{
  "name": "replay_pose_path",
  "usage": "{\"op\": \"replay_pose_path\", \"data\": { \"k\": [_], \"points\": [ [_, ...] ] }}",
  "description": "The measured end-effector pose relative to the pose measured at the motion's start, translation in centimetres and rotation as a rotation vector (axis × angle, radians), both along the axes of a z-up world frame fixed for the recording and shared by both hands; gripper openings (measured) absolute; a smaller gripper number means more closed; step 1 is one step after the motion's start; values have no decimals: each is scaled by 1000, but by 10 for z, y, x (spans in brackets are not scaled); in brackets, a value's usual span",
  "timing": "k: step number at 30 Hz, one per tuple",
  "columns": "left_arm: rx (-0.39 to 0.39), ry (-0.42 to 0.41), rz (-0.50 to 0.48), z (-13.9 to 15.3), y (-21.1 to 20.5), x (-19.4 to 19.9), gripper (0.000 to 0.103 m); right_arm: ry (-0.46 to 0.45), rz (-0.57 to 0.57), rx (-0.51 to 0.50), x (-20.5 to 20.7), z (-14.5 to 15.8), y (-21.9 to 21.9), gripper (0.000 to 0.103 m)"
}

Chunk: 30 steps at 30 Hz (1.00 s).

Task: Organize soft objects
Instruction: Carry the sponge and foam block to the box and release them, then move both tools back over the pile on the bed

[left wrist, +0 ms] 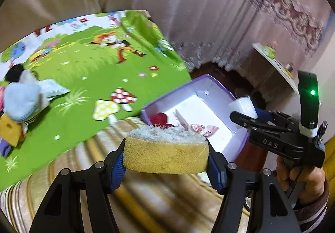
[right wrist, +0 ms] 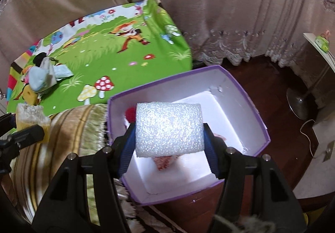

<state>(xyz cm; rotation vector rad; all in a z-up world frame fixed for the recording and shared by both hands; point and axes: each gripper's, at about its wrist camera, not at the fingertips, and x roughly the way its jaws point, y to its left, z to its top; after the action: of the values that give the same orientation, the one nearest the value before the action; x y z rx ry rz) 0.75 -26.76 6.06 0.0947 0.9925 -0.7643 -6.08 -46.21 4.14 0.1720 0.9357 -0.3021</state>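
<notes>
Right gripper (right wrist: pixel 169 130) clamps white foam block (right wrist: pixel 169 128) over purple box (right wrist: pixel 247 94), frame centre, ready to drop. Left gripper (left wrist: pixel 165 155) pinches yellow sponge (left wrist: pixel 165 154), waiting beside box.

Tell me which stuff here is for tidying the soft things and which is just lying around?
For the job:
- yellow sponge, held in the left gripper
- white foam block, held in the right gripper
- purple box
- pile of soft toys

Just around:
- cartoon mat
- curtains
- striped blanket
- stand base on the floor
</notes>
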Motion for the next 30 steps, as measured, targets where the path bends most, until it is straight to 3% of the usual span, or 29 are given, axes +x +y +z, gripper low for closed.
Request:
{"op": "replay_pose_path", "data": {
  "k": [9, 11, 13, 17, 22, 25, 30],
  "points": [
    [-14, 46, -90, -6, -41, -8, 69, 6, -72, 14, -12, -7, -28, 68],
    [-26, 52, -100, -6, -46, -8, 83, 6, -81, 18, -14, -8, -32, 79],
    [-42, 58, -94, -6, -47, -7, 87, -7, -93, 20, -16, -8, -34, 86],
    [-95, 71, -73, -5, -46, -4, 87, -51, -121, -15, -21, -3, -36, 93],
    [-73, -3, -66, -1, -40, -5, 87, -106, -115, -55, -23, 1, -37, 93],
    [-83, 2, -72, 2, -35, -3, 87, -118, -71, -81, -21, 3, -31, 94],
    [-96, -34, -40, 9, -19, 1, 87, -147, -38, -55, -16, 12, -20, 94]
  ]
}}
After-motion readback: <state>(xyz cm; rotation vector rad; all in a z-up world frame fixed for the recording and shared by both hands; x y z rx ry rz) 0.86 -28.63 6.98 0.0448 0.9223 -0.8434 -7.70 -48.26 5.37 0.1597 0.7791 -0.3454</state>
